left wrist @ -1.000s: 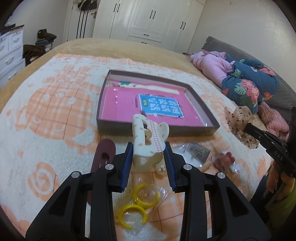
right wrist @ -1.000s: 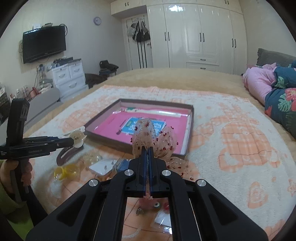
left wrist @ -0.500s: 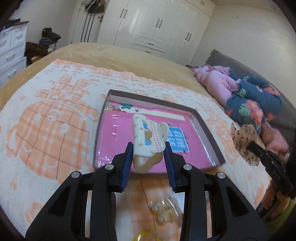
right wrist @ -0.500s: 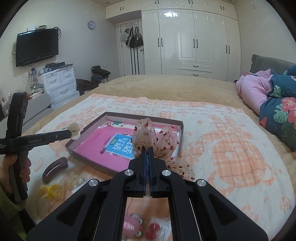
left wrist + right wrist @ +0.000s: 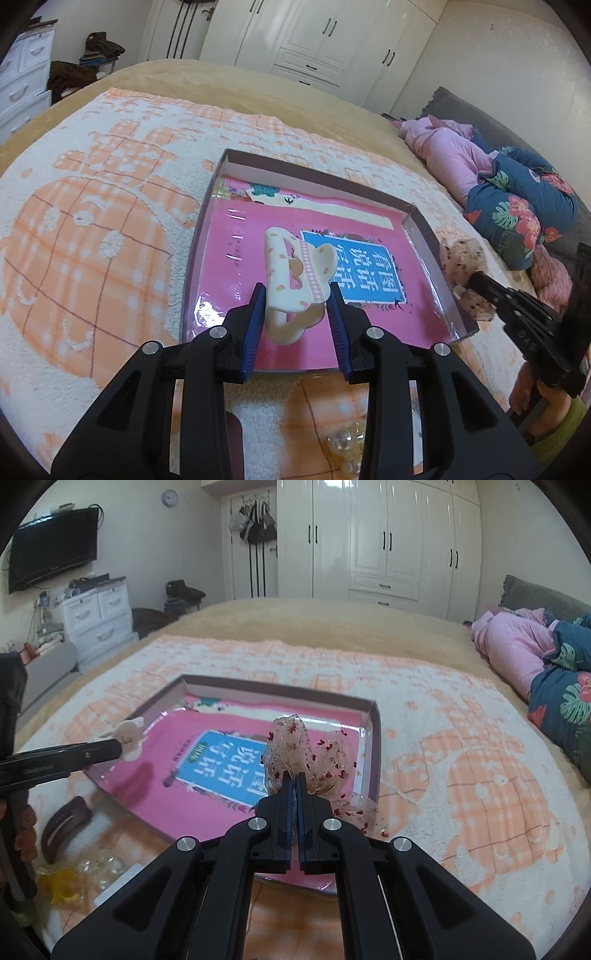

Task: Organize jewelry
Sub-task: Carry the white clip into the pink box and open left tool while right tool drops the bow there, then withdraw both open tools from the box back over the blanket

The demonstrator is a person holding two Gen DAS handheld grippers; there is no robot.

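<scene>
A bed covered by a cream-and-orange fleece blanket (image 5: 92, 236) fills both views, with white wardrobes (image 5: 388, 542) along the far wall. Nearest the left gripper (image 5: 295, 306), below and behind its jaws, lie clear beads in a wrapper (image 5: 343, 443) and the end of a dark maroon clip (image 5: 232, 435). The jaws themselves pinch a cream hair claw clip (image 5: 295, 280) with small pink marks, held upright between the blue pads (image 5: 255, 325). Just ahead of and beneath those jaws sits the shallow box (image 5: 317, 177), lined with a pink sheet bearing a blue label (image 5: 365, 273); the clip hangs over its near part. In the right wrist view, yellow rings (image 5: 62, 886) and the maroon clip (image 5: 62, 827) lie to the lower left of the right gripper (image 5: 295, 786). Its jaws are pressed almost together on a sheer bow (image 5: 314, 760) dotted with red, which stands up just above the fingertips, over the box's near right corner (image 5: 373, 775). Farther right, past the box, pink and floral bedding (image 5: 546, 657) is heaped.
</scene>
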